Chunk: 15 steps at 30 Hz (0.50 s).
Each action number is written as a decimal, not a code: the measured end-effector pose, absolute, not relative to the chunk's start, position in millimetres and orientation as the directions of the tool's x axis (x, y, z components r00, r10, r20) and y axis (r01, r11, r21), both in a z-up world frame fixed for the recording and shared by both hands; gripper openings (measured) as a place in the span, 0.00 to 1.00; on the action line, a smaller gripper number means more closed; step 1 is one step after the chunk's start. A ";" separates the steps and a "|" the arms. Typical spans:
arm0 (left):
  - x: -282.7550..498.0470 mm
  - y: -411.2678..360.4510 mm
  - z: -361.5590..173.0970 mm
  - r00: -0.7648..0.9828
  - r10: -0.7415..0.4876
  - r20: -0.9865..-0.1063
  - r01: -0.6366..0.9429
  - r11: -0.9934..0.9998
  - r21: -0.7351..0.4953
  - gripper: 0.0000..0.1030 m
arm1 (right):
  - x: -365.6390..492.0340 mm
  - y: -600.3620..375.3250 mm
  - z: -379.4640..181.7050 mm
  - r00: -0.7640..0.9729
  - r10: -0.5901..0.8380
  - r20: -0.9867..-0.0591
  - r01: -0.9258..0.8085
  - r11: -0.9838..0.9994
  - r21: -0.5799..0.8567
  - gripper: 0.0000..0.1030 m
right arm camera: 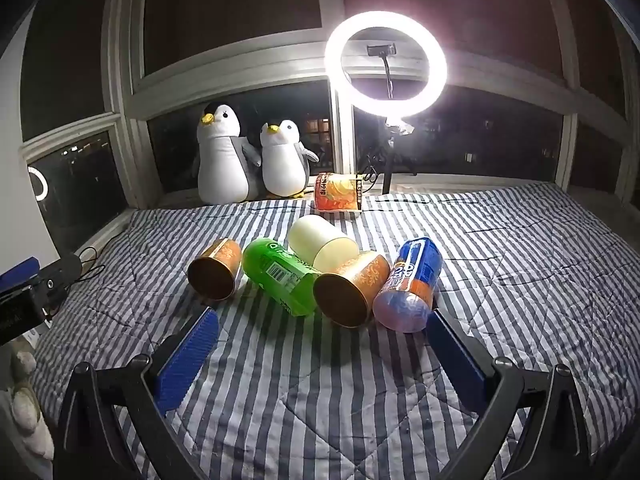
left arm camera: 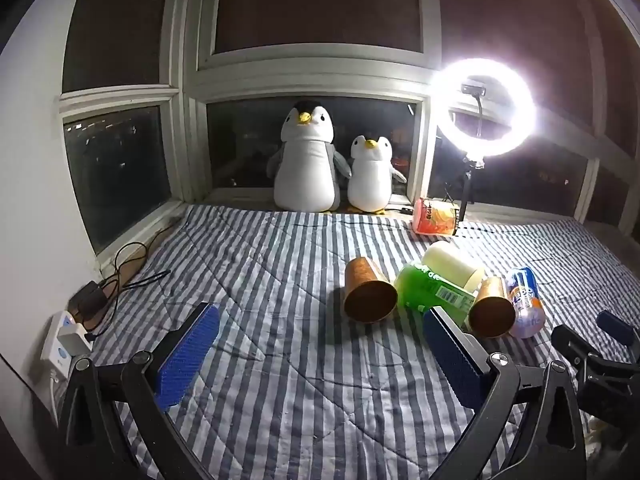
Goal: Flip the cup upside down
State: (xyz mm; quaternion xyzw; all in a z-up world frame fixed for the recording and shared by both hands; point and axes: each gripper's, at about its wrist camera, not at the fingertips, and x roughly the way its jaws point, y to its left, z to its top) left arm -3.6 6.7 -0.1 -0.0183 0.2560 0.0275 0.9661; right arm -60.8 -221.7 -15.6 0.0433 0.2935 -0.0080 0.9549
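Observation:
Two gold-brown cups lie on their sides on the striped bedspread, mouths toward me: one on the left (left arm camera: 370, 294) (right arm camera: 216, 270) and one on the right (left arm camera: 492, 308) (right arm camera: 350, 288). Between them lie a green cup (left arm camera: 430, 288) (right arm camera: 282, 274) and a cream cup (left arm camera: 452, 266) (right arm camera: 322, 242). A blue-orange cup (left arm camera: 526, 304) (right arm camera: 410, 284) lies at the far right. My left gripper (left arm camera: 322, 318) is open and empty, just short of the left gold cup. My right gripper (right arm camera: 322, 320) is open and empty, just short of the right gold cup.
Two plush penguins (left arm camera: 306, 160) (right arm camera: 222, 156) stand on the window sill. An orange packet (left arm camera: 436, 216) (right arm camera: 338, 192) lies near a lit ring light (left arm camera: 484, 108) (right arm camera: 386, 60) on a stand. Cables and a power strip (left arm camera: 68, 338) lie at the bed's left edge.

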 end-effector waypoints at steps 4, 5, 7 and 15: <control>-5.2 8.1 -3.7 0.871 0.053 -0.489 -0.073 0.997 -0.021 1.00 | -53.8 -216.0 -8.4 0.827 -0.017 -0.561 0.074 0.994 0.078 0.99; -5.3 8.2 -3.9 0.871 0.053 -0.488 -0.072 0.997 -0.022 1.00 | -54.0 -215.4 -7.4 0.828 -0.018 -0.561 0.075 0.994 0.078 0.99; -5.8 7.6 -4.9 0.872 0.052 -0.487 -0.072 0.997 -0.023 1.00 | -55.9 -215.6 -5.7 0.833 -0.025 -0.553 0.081 0.994 0.077 0.99; -6.4 1.8 -4.8 0.876 0.030 -0.481 -0.048 0.998 -0.026 1.00 | -56.6 -217.7 -4.0 0.837 -0.039 -0.546 0.093 0.993 0.072 0.99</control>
